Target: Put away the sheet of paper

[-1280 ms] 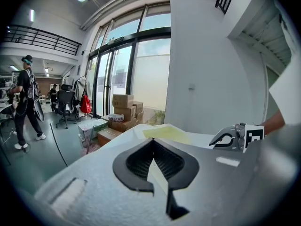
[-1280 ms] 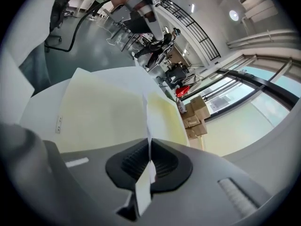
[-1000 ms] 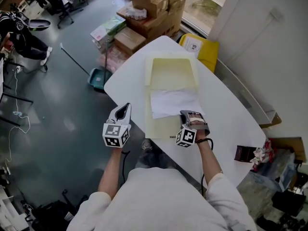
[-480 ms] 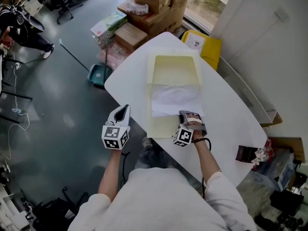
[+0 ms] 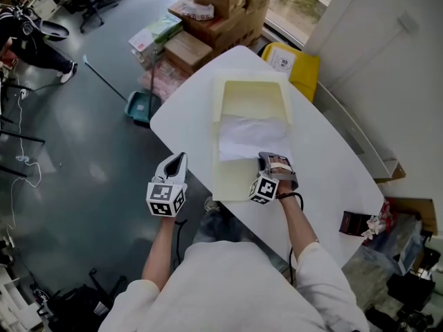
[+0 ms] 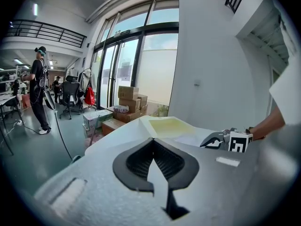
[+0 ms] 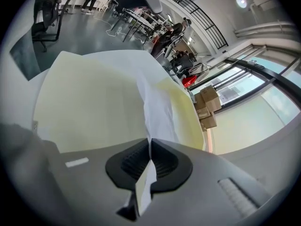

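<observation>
Jaws of the right gripper (image 7: pixel 149 147) are pressed together on the near edge of the paper (image 7: pixel 155 107). The white sheet passes between the pads and runs away from them in a raised crease. Jaws of the left gripper (image 6: pixel 151 142) meet at their tips with nothing between them.

Head view: the paper (image 5: pixel 249 137) lies across the middle of an open pale-yellow folder (image 5: pixel 250 101), covering the fold line. Its near right part is at the right gripper (image 5: pixel 267 160). The folder lies flat on the white table (image 5: pixel 325 164), one half toward the person and one half away from them. The far half is bare, and the near half is bare left of the right gripper.

The left gripper (image 5: pixel 178 161) is held off the table's left edge, above the grey floor (image 5: pixel 83 158) and well apart from the folder. It points toward the table's far end.

Left gripper view: the folder's far half and the right gripper, with its marker cube, appear beyond the left jaws.

Background: stacked cardboard boxes (image 5: pixel 221 9) stand beyond the table's far end. A yellow bin (image 5: pixel 294 71) stands beside that end, near the wall.
</observation>
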